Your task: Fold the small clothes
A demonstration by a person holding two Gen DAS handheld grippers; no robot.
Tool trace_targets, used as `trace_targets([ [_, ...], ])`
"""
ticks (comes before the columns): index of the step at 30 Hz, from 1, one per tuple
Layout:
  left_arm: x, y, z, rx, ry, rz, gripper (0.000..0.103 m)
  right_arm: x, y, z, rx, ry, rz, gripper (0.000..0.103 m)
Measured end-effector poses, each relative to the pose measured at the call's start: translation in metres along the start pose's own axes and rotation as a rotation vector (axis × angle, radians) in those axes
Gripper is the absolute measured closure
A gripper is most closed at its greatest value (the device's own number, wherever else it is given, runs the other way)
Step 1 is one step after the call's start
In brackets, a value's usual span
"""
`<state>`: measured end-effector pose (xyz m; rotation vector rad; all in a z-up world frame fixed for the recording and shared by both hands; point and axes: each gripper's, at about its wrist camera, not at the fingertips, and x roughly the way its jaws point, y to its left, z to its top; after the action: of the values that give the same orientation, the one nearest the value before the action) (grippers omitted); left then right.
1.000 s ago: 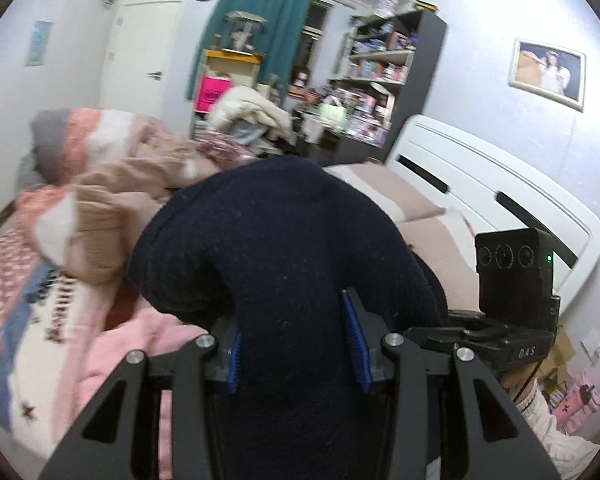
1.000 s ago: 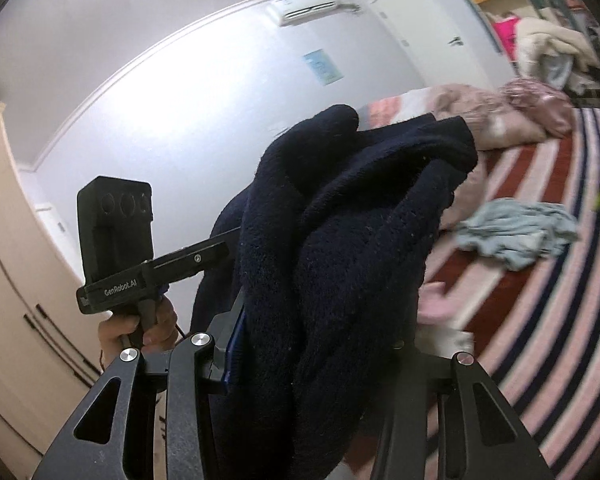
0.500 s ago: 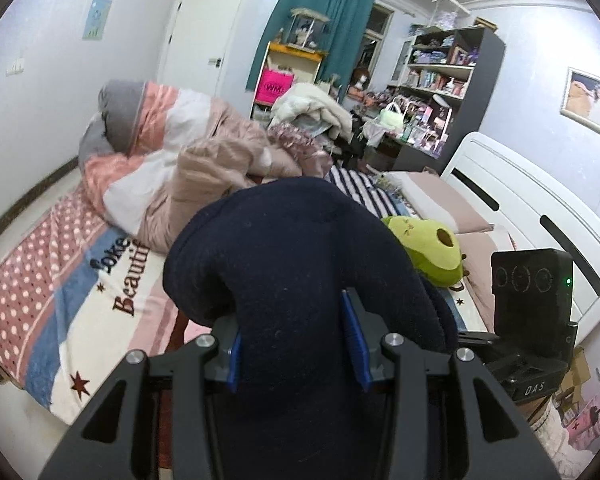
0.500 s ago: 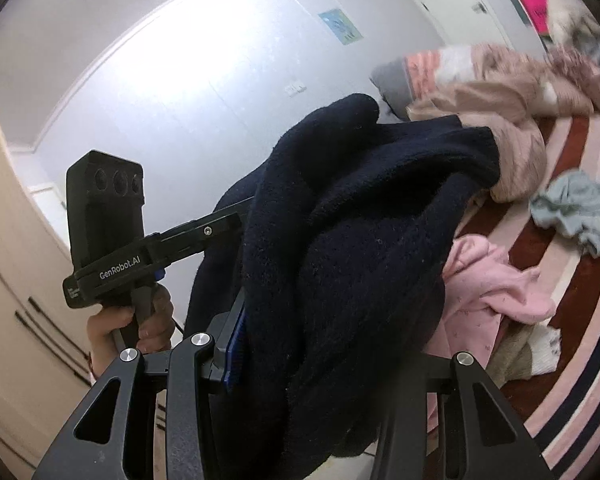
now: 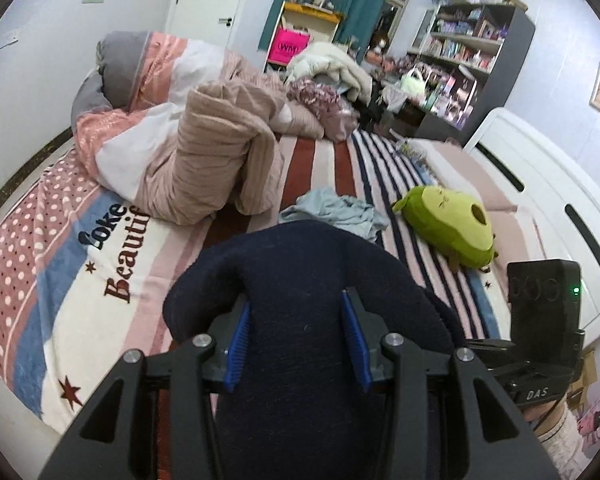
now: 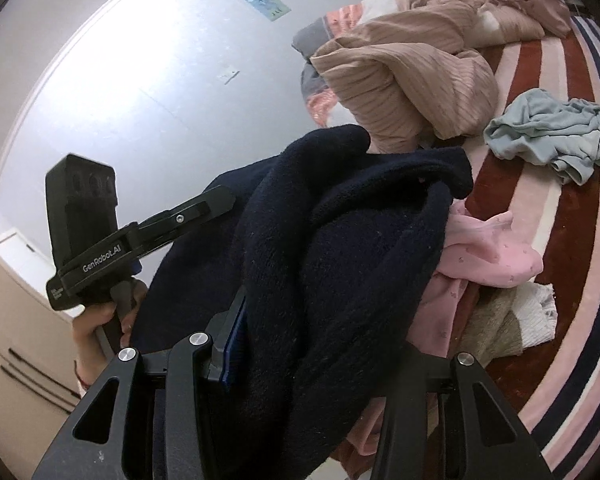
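Observation:
A dark navy knit garment (image 5: 300,280) is bunched between the blue pads of my left gripper (image 5: 296,340), which is shut on it above the bed. My right gripper (image 6: 324,360) is shut on another part of the same navy garment (image 6: 340,240); its right pad is hidden by the cloth. The left gripper's body (image 6: 88,232) shows at left in the right wrist view, and the right gripper's body (image 5: 540,320) at right in the left wrist view. A pink garment (image 6: 488,252), a beige-white one (image 6: 512,320) and a pale blue one (image 6: 556,136) lie crumpled on the striped bed.
A pink-beige duvet (image 5: 204,136) is heaped at the bed's far left. A green avocado plush (image 5: 448,228) lies near the white headboard (image 5: 540,184). The pale blue garment (image 5: 336,212) sits mid-bed. Shelves (image 5: 468,56) and a wardrobe (image 6: 16,340) stand around.
Both grippers have tilted down toward the bed with the navy garment still held; more of the bed, the plush and the loose clothes have come into view.

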<state>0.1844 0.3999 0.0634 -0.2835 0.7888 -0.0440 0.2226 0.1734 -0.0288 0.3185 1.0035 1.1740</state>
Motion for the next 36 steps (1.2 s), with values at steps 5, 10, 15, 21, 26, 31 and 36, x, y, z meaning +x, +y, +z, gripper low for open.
trace_targets([
  [5, 0.011, 0.011, 0.005, -0.018, 0.01, -0.01, 0.064, 0.005, -0.001, 0.006, 0.005, 0.008, -0.013, 0.064],
  [10, 0.022, 0.011, 0.005, -0.014, 0.03, -0.014, 0.064, 0.008, -0.006, 0.005, 0.015, 0.017, -0.039, 0.062],
  [15, 0.028, 0.004, 0.003, -0.002, 0.037, -0.016, 0.061, 0.005, -0.016, 0.0, 0.035, 0.018, -0.054, 0.056],
  [21, 0.018, -0.007, 0.005, 0.043, 0.008, 0.013, 0.038, -0.003, -0.016, -0.002, 0.075, 0.035, -0.052, 0.043],
  [26, 0.008, -0.013, 0.006, 0.063, -0.03, 0.048, 0.023, -0.019, -0.011, -0.001, 0.049, 0.022, -0.077, 0.038],
  [31, -0.003, -0.018, 0.006, 0.065, -0.063, 0.038, 0.023, -0.034, -0.01, -0.004, 0.028, 0.019, -0.104, 0.036],
  [36, -0.023, -0.026, 0.009, 0.077, -0.114, 0.047, 0.022, -0.047, -0.009, -0.007, -0.002, -0.004, -0.127, 0.036],
])
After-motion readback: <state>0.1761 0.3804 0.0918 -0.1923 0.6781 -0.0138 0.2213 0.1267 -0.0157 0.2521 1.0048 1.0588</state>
